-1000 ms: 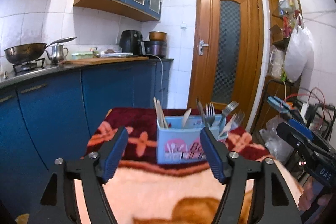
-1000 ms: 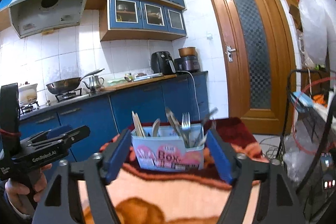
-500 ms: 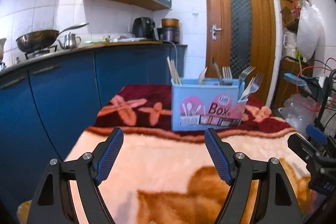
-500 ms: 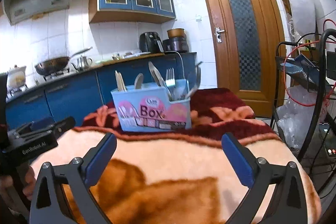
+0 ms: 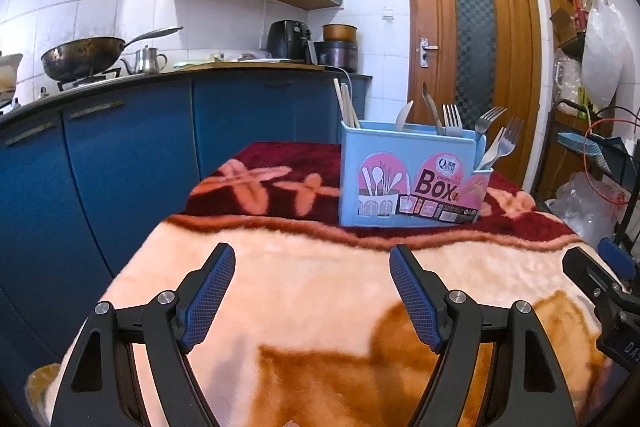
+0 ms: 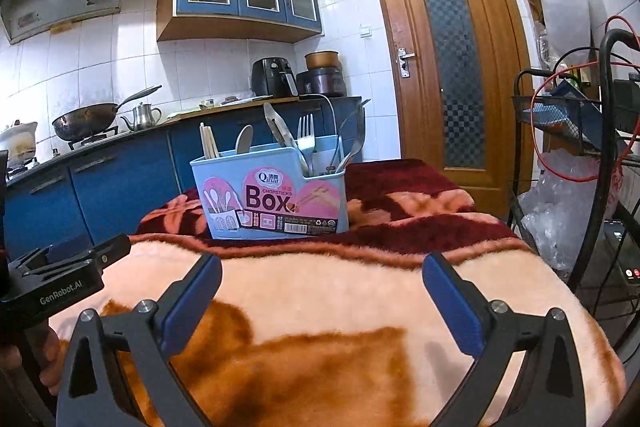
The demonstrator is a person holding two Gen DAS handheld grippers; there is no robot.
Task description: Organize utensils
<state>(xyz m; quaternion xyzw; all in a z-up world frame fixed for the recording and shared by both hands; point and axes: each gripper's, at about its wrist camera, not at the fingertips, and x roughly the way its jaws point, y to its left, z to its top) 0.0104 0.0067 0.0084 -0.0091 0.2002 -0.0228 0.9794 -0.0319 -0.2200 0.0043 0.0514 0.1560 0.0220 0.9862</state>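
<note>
On the table (image 5: pixel 320 291), the box (image 5: pixel 412 179) is holding forks (image 5: pixel 452 119). Both tongs (image 5: pixel 312 291) (image 6: pixel 320 299) are standing apart, empty. Forks are looking stiff and slippery; gripping the necks seems best.

A wooden door (image 6: pixel 450 67) with a chequered glass pane stands at the back of the kitchen. Left of the door, blue base cabinets (image 5: pixel 132 155) carry a black air fryer (image 6: pixel 272 77) and a brown pot (image 6: pixel 322 61) at the end nearest it, then a steel kettle (image 5: pixel 146 61) and a dark wok (image 5: pixel 86 53) farther left. Right of the door hangs a white plastic bag (image 5: pixel 604 57).
</note>
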